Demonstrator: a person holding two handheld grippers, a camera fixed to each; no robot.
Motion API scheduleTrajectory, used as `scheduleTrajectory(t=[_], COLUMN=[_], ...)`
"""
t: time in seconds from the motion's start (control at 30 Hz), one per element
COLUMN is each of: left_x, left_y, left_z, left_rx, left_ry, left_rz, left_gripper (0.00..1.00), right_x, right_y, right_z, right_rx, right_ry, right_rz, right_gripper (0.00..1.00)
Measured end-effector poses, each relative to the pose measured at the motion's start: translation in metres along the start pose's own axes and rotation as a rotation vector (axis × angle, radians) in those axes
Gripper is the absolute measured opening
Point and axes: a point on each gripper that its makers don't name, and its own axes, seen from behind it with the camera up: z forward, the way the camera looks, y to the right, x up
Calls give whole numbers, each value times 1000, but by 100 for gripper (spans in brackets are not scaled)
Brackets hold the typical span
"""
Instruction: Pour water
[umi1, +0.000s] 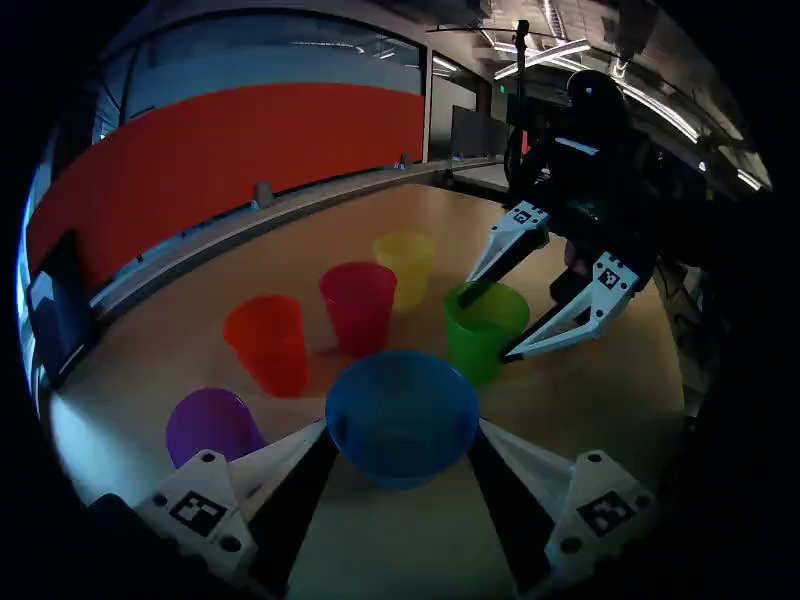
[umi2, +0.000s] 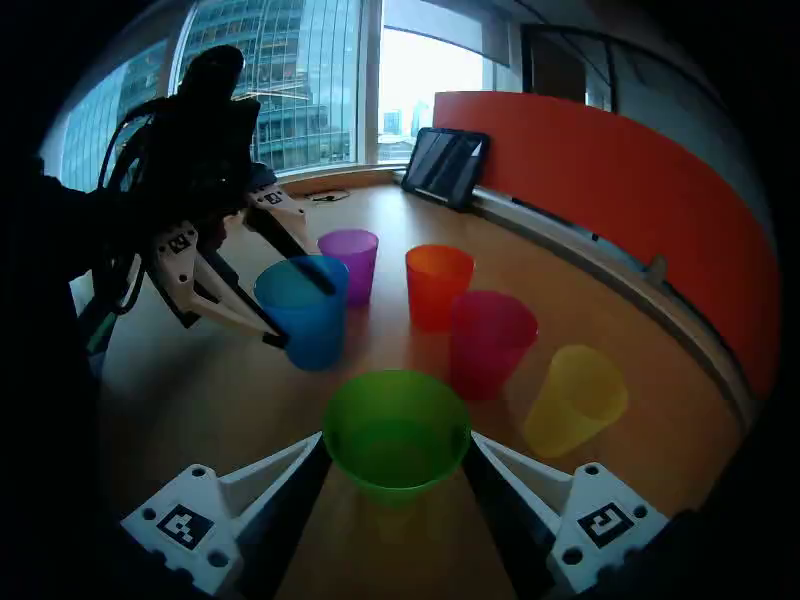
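Left gripper view: the left tool (umi1: 402, 432) clasps the blue cup (umi1: 400, 405) between both fingers. The right tool (umi2: 397, 440) likewise grips the green cup (umi2: 395, 425). Around them, a purple cup (umi1: 210, 425), orange cup (umi1: 268, 345), red cup (umi1: 358, 305) and yellow cup (umi1: 405, 265) stand on the worktop (umi1: 600, 390).

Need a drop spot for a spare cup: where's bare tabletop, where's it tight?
Free: table past the green cup, out to the edge; wood between purple cup and tablet. Crowded: around the red cup, among orange cup, yellow cup, blue cup.
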Motion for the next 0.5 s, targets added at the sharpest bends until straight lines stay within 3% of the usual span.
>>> scheduleTrajectory(t=[0.5], left_x=[25], left_y=[20], left_z=[-36], left_rx=[40], left_ry=[84], left_rz=[43], left_gripper=[85], right_x=[39], right_y=[-13], right_z=[-40], right_rx=[-59], right_ry=[114], right_rz=[-8], right_gripper=[91])
